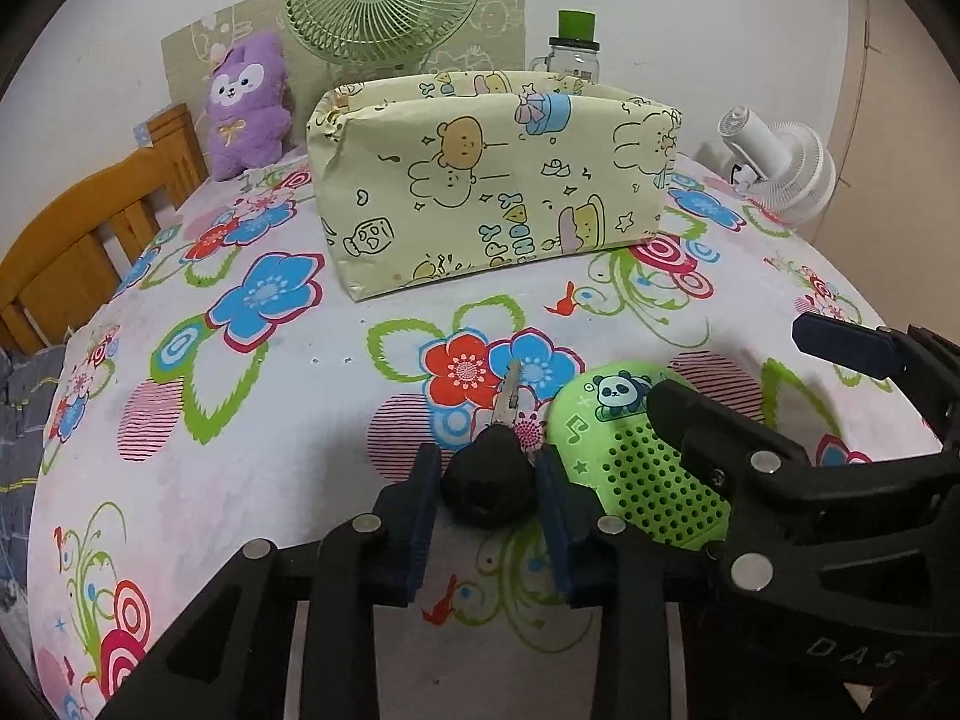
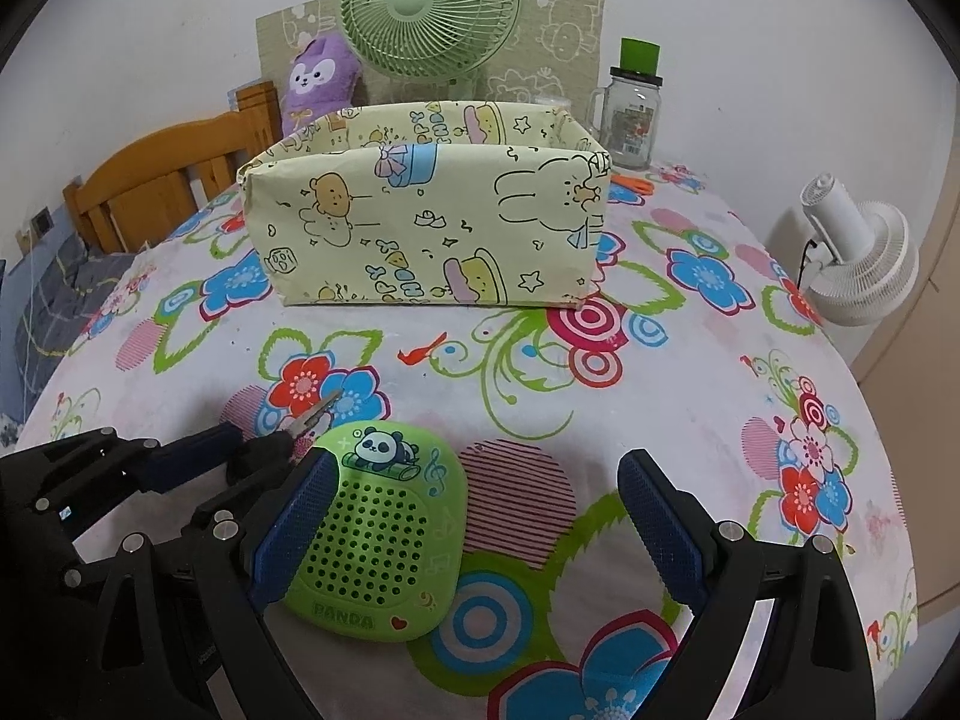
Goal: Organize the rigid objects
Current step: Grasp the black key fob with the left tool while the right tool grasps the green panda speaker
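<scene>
A key with a black head [image 1: 489,483] lies on the flowered tablecloth, its metal blade pointing away. My left gripper [image 1: 486,501] is shut on the key's black head. It also shows in the right wrist view [image 2: 270,456]. A green panda-print speaker [image 2: 378,534] lies flat just right of the key; it shows in the left wrist view [image 1: 636,456] too. My right gripper [image 2: 474,534] is open around the speaker, its left pad touching the speaker's left edge. A yellow cartoon-print box [image 2: 432,222] stands open-topped further back.
Behind the box stand a green desk fan [image 2: 429,6], a purple plush toy [image 2: 315,81] and a glass jar with a green lid [image 2: 633,108]. A white fan [image 2: 864,258] is off the table's right edge. A wooden bed frame [image 2: 162,180] is at left.
</scene>
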The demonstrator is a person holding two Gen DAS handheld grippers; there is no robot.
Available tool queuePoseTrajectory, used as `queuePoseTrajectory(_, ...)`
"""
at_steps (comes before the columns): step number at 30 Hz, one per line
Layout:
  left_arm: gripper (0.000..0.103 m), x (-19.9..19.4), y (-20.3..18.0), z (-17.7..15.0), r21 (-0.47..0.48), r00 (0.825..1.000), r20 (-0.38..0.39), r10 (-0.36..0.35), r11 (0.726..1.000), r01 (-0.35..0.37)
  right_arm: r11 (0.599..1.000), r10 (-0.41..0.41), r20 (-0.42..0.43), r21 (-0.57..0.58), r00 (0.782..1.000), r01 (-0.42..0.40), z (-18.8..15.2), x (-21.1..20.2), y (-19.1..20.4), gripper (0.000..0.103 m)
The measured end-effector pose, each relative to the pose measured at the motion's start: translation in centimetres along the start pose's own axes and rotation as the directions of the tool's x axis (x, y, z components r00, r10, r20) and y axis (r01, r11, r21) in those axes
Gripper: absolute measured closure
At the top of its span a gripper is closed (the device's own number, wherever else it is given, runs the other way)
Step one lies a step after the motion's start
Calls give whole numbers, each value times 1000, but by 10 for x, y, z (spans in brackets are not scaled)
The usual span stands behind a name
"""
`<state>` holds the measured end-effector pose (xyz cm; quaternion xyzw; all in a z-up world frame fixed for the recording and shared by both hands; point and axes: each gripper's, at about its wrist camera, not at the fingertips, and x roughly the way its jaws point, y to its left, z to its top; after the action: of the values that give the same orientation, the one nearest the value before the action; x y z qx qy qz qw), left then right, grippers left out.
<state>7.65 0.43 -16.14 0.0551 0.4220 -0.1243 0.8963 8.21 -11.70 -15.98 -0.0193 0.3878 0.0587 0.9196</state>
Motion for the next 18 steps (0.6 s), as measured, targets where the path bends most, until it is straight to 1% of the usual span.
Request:
queuePoseTrajectory(5,71,-6,6,-6,-6,999,-5,34,999,-34,1000,2,-6,-11,1000,-3,-2,-1,4,7)
queuePoseTrajectory(11,71,-13,17,-14,-20,999,-7,51,998,-51,1000,8,-34,-19,999,-9,-4,3,14,7)
queuePoseTrajectory(15,71,-18,20,-20,-29,999,-5,51,998,-51,1000,-12,-101,-5,995,12,-3,14,22,7)
queuePoseTrajectory(16,71,-18,20,-21,-29,998,-5,61,998,-61,1000,-11,-115,3,993,11,-3,16,24,7)
queuePoseTrajectory(18,71,-19,22,-21,-34,998,-5,66,997,-67,1000,-8,-128,17,992,10,-4,18,27,7)
